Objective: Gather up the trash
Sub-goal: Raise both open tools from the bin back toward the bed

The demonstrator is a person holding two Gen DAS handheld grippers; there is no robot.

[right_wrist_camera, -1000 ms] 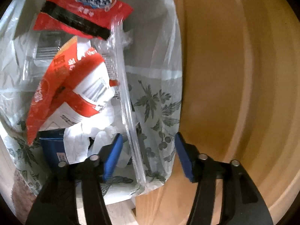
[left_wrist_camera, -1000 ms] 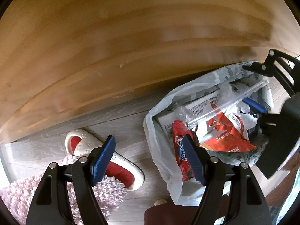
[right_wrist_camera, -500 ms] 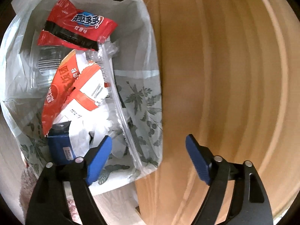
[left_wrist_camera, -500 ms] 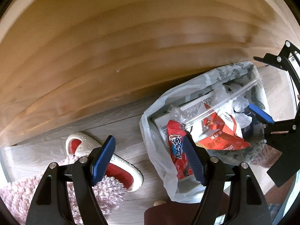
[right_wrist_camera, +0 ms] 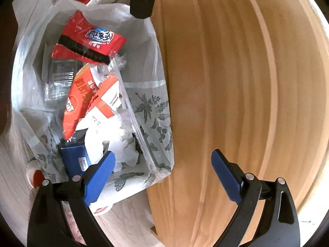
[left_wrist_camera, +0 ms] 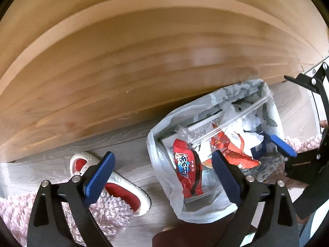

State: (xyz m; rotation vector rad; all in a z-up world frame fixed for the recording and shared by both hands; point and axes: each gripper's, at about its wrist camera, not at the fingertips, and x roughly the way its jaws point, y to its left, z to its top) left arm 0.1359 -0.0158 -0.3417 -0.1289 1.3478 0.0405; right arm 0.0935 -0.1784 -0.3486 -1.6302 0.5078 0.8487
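A white trash bag (left_wrist_camera: 162,150) with a leaf print (right_wrist_camera: 152,111) stands open on the floor against a wooden panel. Inside lie a red snack wrapper (right_wrist_camera: 90,41), an orange-and-white packet (right_wrist_camera: 86,98), a blue box (right_wrist_camera: 74,160), crumpled tissue and a clear zip bag (right_wrist_camera: 131,113). My left gripper (left_wrist_camera: 163,175) hangs above the bag's near edge, its jaws opening with nothing between them. My right gripper (right_wrist_camera: 163,177) is above the bag's corner by the panel, its jaws also opening and empty. Its blue pad (left_wrist_camera: 283,148) shows in the left wrist view.
The tall wooden panel (right_wrist_camera: 226,82) runs right beside the bag. A white-and-red slipper (left_wrist_camera: 123,185) lies on a pink shaggy rug (left_wrist_camera: 102,216) left of the bag. The floor is pale grey wood (left_wrist_camera: 127,144).
Both grippers have risen away from the bag and their jaws have spread wider. The clear zip bag that ran between the right fingers now rests in the bag.
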